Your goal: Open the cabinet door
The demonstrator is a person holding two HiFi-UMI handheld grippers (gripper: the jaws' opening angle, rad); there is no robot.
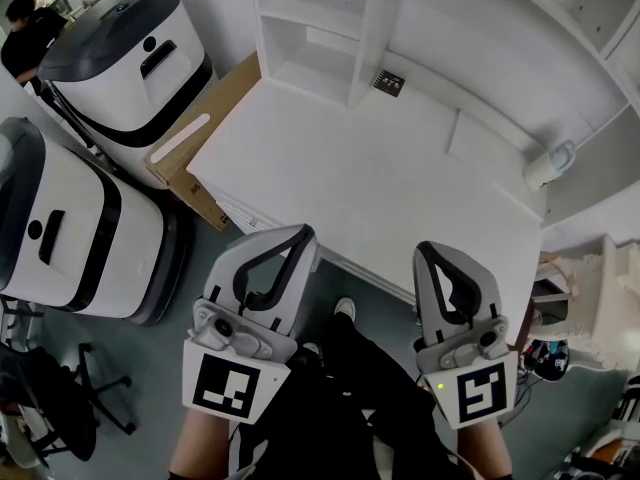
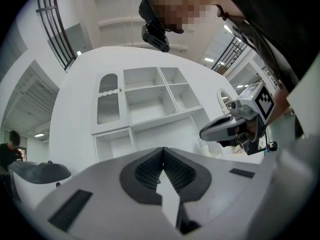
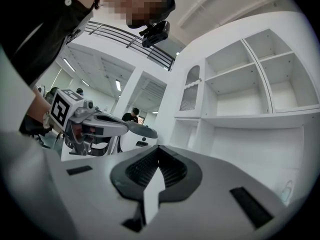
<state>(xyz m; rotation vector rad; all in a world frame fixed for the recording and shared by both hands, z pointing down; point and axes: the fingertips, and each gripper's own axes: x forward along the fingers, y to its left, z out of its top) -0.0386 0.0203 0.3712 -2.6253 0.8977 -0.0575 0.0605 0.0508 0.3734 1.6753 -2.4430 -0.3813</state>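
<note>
Held side by side over dark-trousered legs: left gripper (image 1: 298, 238) and right gripper (image 1: 432, 253), each clenched tight, ribbed pads pressed together with nothing between them, as borne out in the left gripper view and the right gripper view. Aimed toward the near edge of a white countertop (image 1: 380, 178), touching none of it. Flanked on the left by a black chair (image 1: 50, 398) on the floor, two white machines with black bands (image 1: 70, 228) and a cardboard box (image 1: 200, 138) set against the countertop's side. Spotted further back on the countertop: a small square marker tag (image 1: 388, 82), close to the shelving, and a white container (image 1: 550, 165) off to the right. Seen beyond, against the wall: the white cabinet (image 2: 150, 99) of open shelves. Found in its upper left bay, just beside those shelves: the cabinet door (image 2: 108, 99), arched and slatted, closed flush, well apart from both grippers. Glimpsed farthest off, past the machines: a person (image 1: 25, 28) in dark clothing.
</note>
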